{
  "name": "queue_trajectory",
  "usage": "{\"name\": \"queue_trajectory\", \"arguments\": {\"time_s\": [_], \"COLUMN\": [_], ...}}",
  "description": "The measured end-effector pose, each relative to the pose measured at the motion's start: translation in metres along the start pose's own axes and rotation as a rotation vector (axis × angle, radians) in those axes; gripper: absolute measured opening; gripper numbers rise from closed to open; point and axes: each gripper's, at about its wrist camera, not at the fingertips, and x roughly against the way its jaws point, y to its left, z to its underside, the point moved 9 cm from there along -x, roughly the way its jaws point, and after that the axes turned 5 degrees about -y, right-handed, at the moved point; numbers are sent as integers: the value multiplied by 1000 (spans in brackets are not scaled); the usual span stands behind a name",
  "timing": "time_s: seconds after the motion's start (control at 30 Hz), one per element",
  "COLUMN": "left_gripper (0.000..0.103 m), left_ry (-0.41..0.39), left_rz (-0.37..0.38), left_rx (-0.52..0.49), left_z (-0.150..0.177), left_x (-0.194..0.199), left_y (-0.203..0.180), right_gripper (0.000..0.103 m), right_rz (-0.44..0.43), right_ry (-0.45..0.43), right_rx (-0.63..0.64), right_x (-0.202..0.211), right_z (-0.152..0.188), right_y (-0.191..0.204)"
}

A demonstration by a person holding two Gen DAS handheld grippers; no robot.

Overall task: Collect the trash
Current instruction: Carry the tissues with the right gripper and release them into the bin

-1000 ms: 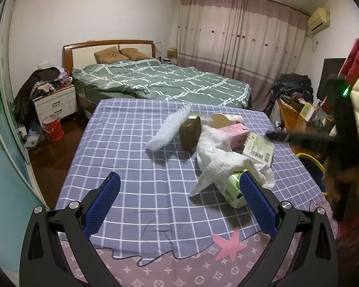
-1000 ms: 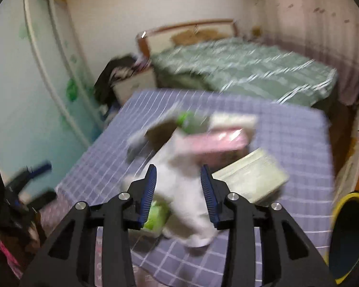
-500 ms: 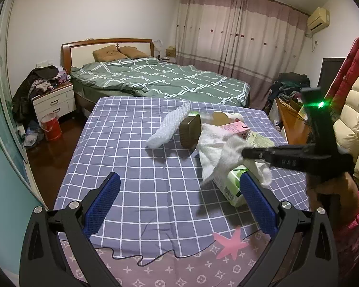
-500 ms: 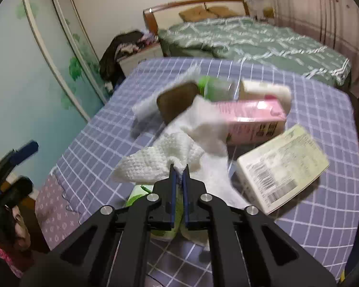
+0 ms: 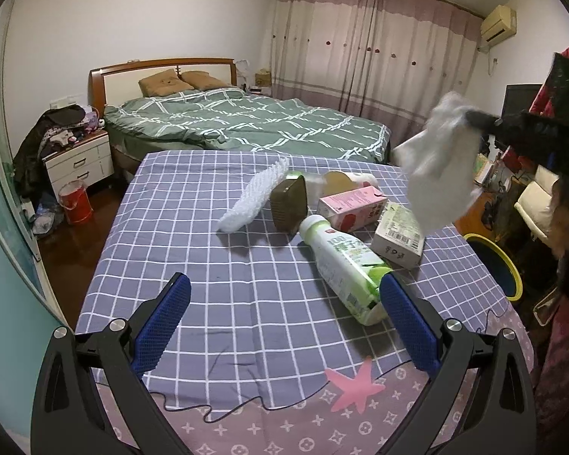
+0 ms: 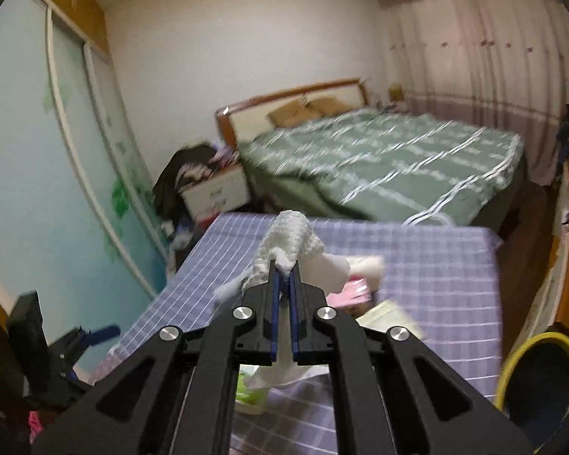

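My right gripper (image 6: 282,271) is shut on a white paper towel (image 6: 290,240) and holds it in the air above the table's right side; the towel also shows in the left wrist view (image 5: 440,167). On the checked tablecloth (image 5: 193,227) lie a green-and-white bottle (image 5: 345,265), a pink carton (image 5: 351,208), a pale box with a barcode (image 5: 398,237), a brown box (image 5: 289,203) and a white foam sleeve (image 5: 254,197). My left gripper (image 5: 282,326) is open and empty above the table's near edge.
A yellow-rimmed bin (image 5: 493,269) stands on the floor right of the table, also in the right wrist view (image 6: 542,375). A green bed (image 5: 246,125) lies beyond the table. A white nightstand (image 5: 77,163) and a red bucket (image 5: 75,201) stand at the left.
My right gripper closed on the paper towel and lifted it up and to the right off the pile, uncovering the bottle. My left gripper stayed open and still.
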Motion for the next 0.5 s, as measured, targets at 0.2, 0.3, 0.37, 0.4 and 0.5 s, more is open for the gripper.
{"name": "queue_trajectory", "arguments": {"time_s": [0.2,0.3,0.37,0.4,0.5], "left_gripper": [98,98,98,98,98], "left_ry": [8,20,33,39,62], "left_rz": [32,50,65,70,87], "left_rx": [-14,-20,-23,-25,-31], "left_z": [0,0,2,3,8], "left_x": [-9,-18,-25,-28,-39], "left_y": [-18,-31,-41,-46,-62], "right_gripper": [5,5,5,5,5], "right_rz": [236,354,432,458,560], "right_ry": [-59,-53,-36,-26,24], "right_rx": [-46,-70,-98,-113,-144], "right_x": [46,63,71,74,78], "right_z": [-9,4,16,22,50], "right_y": [-92,-138,-173,-187,-231]}}
